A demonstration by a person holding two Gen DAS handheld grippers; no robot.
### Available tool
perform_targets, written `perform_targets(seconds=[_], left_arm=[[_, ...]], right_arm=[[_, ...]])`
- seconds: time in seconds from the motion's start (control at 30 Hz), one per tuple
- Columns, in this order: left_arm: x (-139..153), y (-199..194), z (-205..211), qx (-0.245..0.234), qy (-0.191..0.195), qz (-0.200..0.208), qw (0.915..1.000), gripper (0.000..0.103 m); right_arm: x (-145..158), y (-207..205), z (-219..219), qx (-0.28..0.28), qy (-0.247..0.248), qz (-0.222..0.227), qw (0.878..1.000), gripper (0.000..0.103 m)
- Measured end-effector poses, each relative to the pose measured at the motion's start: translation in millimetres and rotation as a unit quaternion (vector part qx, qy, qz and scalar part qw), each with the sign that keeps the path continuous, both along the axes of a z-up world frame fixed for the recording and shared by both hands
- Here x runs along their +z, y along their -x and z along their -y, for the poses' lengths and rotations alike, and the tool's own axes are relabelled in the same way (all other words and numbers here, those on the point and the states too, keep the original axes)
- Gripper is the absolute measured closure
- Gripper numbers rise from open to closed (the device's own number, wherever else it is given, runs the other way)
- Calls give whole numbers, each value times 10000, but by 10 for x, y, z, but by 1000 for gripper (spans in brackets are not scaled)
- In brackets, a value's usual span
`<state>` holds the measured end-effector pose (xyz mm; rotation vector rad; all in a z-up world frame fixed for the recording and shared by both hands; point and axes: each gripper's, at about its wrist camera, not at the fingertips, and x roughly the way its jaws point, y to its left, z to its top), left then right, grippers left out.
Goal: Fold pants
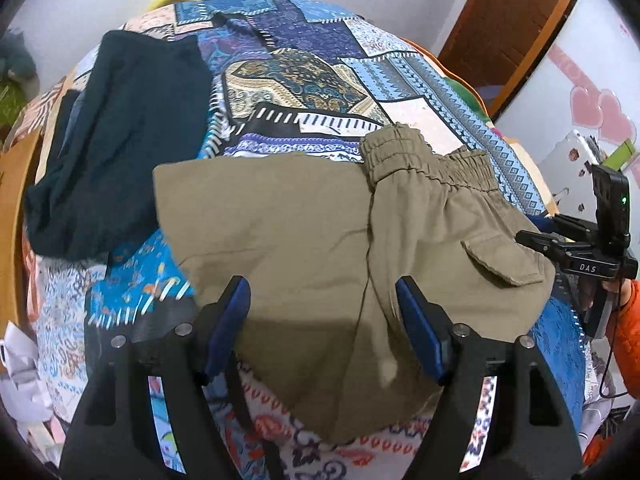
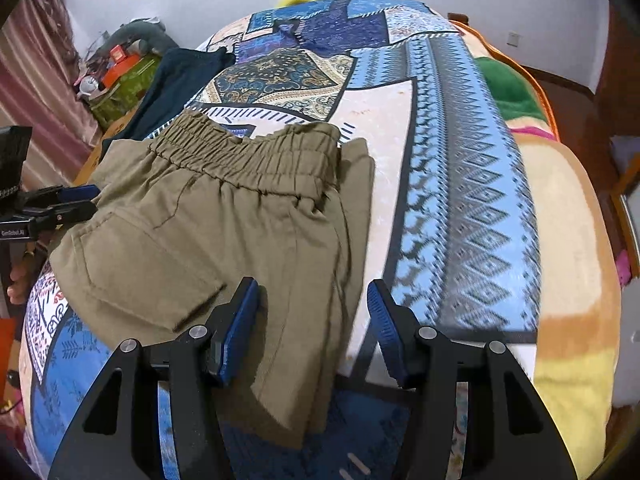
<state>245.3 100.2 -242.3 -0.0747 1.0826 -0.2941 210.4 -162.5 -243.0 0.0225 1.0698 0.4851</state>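
The folded layers of the pants [image 2: 224,232] may slide apart if a claw catches only the top layer. The pants lie on the bed [image 2: 460,200]. Both the left claw [image 1: 324,320] and right claw [image 2: 314,320] are spread, probably just above the cloth, pinching nothing.

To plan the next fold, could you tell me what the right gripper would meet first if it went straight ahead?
Probably the folded olive-khaki cotton pants: their edge lies between the open right gripper jaws, though depth is unclear.

Folded khaki cotton pants [image 1: 304,240] on blue patchwork bedspread [image 1: 320,68]; left gripper [image 1: 324,300] w/ jaws apart above them.
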Motion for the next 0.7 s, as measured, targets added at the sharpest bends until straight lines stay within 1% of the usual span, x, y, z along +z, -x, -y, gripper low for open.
perform_targets(seconds=[0.13, 0.17, 0.27, 0.33, 0.37, 0.4, 0.53, 0.6, 0.67, 0.7], left_arm=[[-29, 101, -120, 195, 373, -47, 9991, 27], [-25, 125, -128, 210, 396, -39, 9990, 27], [23, 196, -130, 217, 342, -58, 9992, 27], [96, 241, -144, 294, 219, -44, 9993, 28], [158, 259, -162, 400, 37, 28, 9992, 28], [200, 265, -181, 477, -48, 83, 9988, 28], [331, 208, -327, 796, -189, 207, 9964, 28], [307, 111, -384, 929, -224, 103, 9954, 28], [217, -3, -420, 996, -130, -109, 9949, 32], [152, -71, -425, 1023, -105, -240, 9944, 38]], right_arm=[[24, 59, 41, -44, 14, -40, 10000, 52], [31, 74, 48, -41, 36, -48, 10000, 52], [54, 96, 52, -19, 125, -47, 9999, 50], [91, 98, 61, -6, 159, -57, 9999, 50], [118, 99, 60, 6, 180, -37, 9998, 50], [141, 107, 62, 15, 190, -13, 9998, 50], [255, 75, 78, -18, 103, 144, 9998, 49], [289, 16, 84, -123, 23, 215, 9997, 46], [295, -43, 80, -220, -73, 217, 9995, 44], [277, -92, 77, -275, -116, 188, 9994, 43]])
